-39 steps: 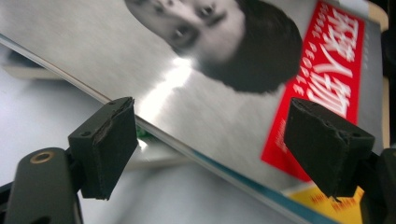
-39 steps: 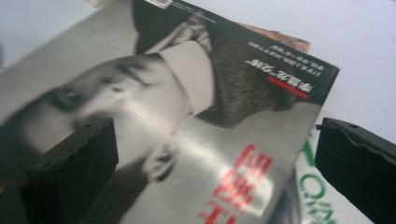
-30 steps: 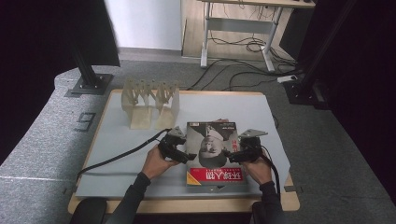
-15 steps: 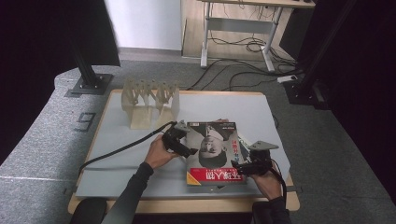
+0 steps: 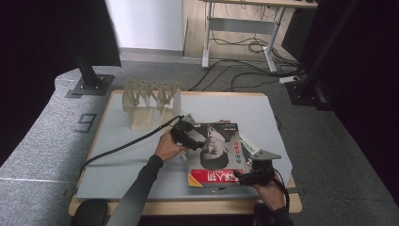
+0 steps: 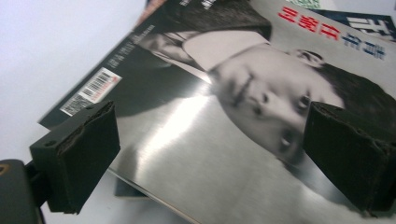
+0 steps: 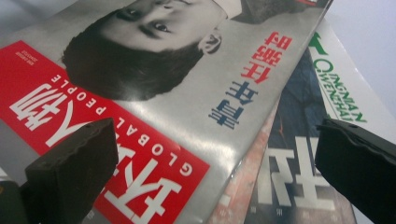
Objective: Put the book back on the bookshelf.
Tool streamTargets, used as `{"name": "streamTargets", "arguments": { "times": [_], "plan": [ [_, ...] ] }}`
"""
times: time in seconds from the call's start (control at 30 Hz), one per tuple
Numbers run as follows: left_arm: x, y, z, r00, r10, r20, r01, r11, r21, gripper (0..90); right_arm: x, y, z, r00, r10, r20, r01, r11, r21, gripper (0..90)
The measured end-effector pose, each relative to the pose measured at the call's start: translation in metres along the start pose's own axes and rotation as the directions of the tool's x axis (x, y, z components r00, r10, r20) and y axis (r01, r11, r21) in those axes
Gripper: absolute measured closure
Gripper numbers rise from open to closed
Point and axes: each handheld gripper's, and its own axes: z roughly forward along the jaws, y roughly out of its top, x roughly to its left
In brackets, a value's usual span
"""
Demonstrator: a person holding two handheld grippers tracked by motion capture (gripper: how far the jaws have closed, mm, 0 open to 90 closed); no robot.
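A stack of magazines (image 5: 216, 153) was laid on the table (image 5: 117, 155), toward five o'clock from its centre. A wooden rack (image 5: 150, 101) was set at eleven o'clock. The left gripper (image 5: 188, 136) was placed at the stack's nine o'clock edge, the right gripper (image 5: 251, 176) at its four o'clock corner.

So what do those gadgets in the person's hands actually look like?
Each gripper is black. The left gripper trails a black cable across the table; the right gripper carries a grey three-cornered plate on top. Their jaws end in blocky black pads. The person wears dark long sleeves.
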Motion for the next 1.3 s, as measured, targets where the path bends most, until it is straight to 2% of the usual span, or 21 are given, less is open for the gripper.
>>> {"name": "streamTargets", "arguments": {
  "times": [0.23,0.5,0.8,1.0,1.3],
  "plan": [
    [0.012,0.002,0.009,0.9997,0.009,-0.022,-0.009,0.9999,0.007,3.7,0.002,-0.01,-0.002,1.0,0.0,-0.01,0.0,1.0,0.001,0.0],
    [0.023,0.005,0.016,0.9993,-0.006,-0.037,0.006,0.9999,-0.009,3.4,0.006,-0.019,-0.007,0.9996,0.001,-0.029,-0.001,1.0,-0.001,0.0],
    [0.029,0.007,0.024,0.9987,-0.017,-0.047,0.016,0.9997,-0.018,3.2,0.014,-0.025,-0.008,0.9987,-0.013,-0.05,0.013,1.0,0.006,0.0],
    [0.034,0.008,0.028,0.9986,-0.031,-0.043,0.03,0.9991,-0.029,3.1,0.017,-0.029,-0.009,0.9978,-0.015,-0.064,0.015,1.0,0.0,0.0],
    [0.042,0.007,0.036,0.9989,-0.037,-0.028,0.037,0.9993,0.007,2.6,0.019,-0.033,-0.009,0.9976,-0.03,-0.063,0.031,0.999,0.014,0.0]
  ]
}}
